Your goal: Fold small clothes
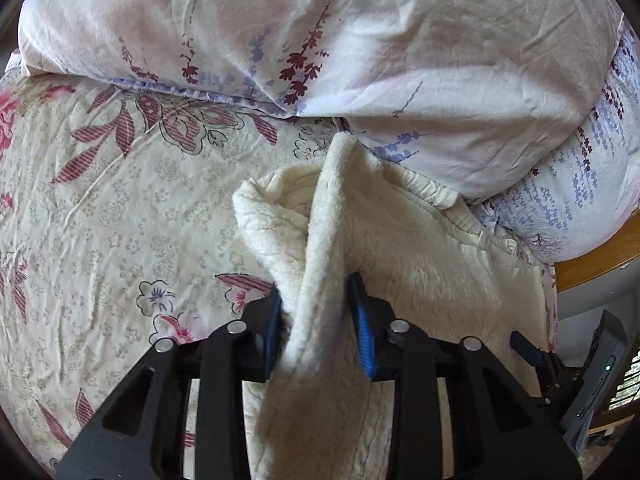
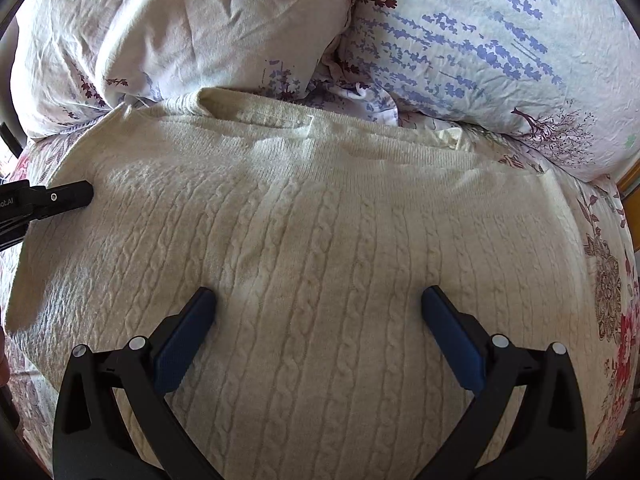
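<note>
A cream cable-knit sweater (image 2: pixel 320 220) lies spread on the flowered bed sheet (image 1: pixel 100 208), its neckline toward the pillows. My left gripper (image 1: pixel 316 292) is shut on a bunched fold of the sweater (image 1: pixel 324 216) at its left side, lifting it off the bed. It also shows at the left edge of the right wrist view (image 2: pixel 60 198). My right gripper (image 2: pixel 318 300) is open, its blue pads wide apart just above the middle of the sweater's front, holding nothing. Part of it shows in the left wrist view (image 1: pixel 560 368) at the lower right.
Two flower-printed pillows (image 2: pixel 460 40) lie against the sweater's neckline at the back. A wooden bed frame edge (image 1: pixel 600 252) runs along the right side.
</note>
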Demonstrator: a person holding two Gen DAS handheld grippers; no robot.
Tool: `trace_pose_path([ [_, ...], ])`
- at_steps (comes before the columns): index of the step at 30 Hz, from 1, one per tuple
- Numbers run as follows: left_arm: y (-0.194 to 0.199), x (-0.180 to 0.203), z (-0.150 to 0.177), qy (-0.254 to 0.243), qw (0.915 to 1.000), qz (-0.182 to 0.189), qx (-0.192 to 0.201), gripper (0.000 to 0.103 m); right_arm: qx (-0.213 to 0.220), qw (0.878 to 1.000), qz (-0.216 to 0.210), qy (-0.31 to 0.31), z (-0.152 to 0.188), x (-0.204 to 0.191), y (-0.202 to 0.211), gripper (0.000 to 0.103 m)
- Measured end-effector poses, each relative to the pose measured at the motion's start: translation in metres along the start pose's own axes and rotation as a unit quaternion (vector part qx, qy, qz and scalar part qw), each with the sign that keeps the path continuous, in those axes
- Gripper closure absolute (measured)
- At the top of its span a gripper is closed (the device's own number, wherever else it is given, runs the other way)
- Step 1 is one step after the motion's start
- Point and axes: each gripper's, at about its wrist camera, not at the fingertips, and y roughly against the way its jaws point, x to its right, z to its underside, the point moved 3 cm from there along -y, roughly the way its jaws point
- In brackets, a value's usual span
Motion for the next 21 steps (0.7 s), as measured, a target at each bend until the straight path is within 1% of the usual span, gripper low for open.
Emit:
trace_pose_path([
  [2, -0.002, 0.001, 0.001, 0.004, 0.9999, 0.01, 0.0, 0.082, 0.0, 1.0, 0.0, 0.001, 0.0, 0.0, 0.0, 0.001],
  [4, 0.0, 0.003, 0.001, 0.01, 0.9998, 0.019, 0.004, 0.085, 0.0, 1.0, -0.001, 0.002, -0.001, 0.0, 0.0, 0.001],
  [6, 0.006, 0.006, 0.0, 0.02, 0.9988, 0.043, 0.011, 0.086, 0.0, 1.0, 0.0, 0.001, -0.001, 0.0, 0.0, 0.001],
  [8, 0.015, 0.011, -0.002, 0.032, 0.9963, 0.077, 0.02, 0.086, 0.001, 1.0, -0.001, 0.002, -0.001, 0.001, 0.0, 0.001],
  [12, 0.031, 0.032, -0.005, 0.043, 0.9882, 0.144, 0.028, 0.086, 0.003, 1.0, 0.0, 0.003, -0.001, 0.002, 0.0, 0.001],
  [16, 0.042, 0.062, -0.006, 0.042, 0.9774, 0.205, 0.03, 0.087, 0.006, 1.0, 0.0, 0.005, 0.001, 0.002, 0.002, 0.001],
  [18, 0.045, 0.076, -0.005, 0.038, 0.9725, 0.228, 0.028, 0.087, 0.007, 1.0, 0.001, 0.007, 0.001, 0.002, 0.002, 0.001],
  [21, 0.046, 0.094, -0.005, 0.032, 0.9668, 0.253, 0.022, 0.088, 0.009, 1.0, 0.001, 0.007, 0.003, 0.002, 0.003, 0.001],
])
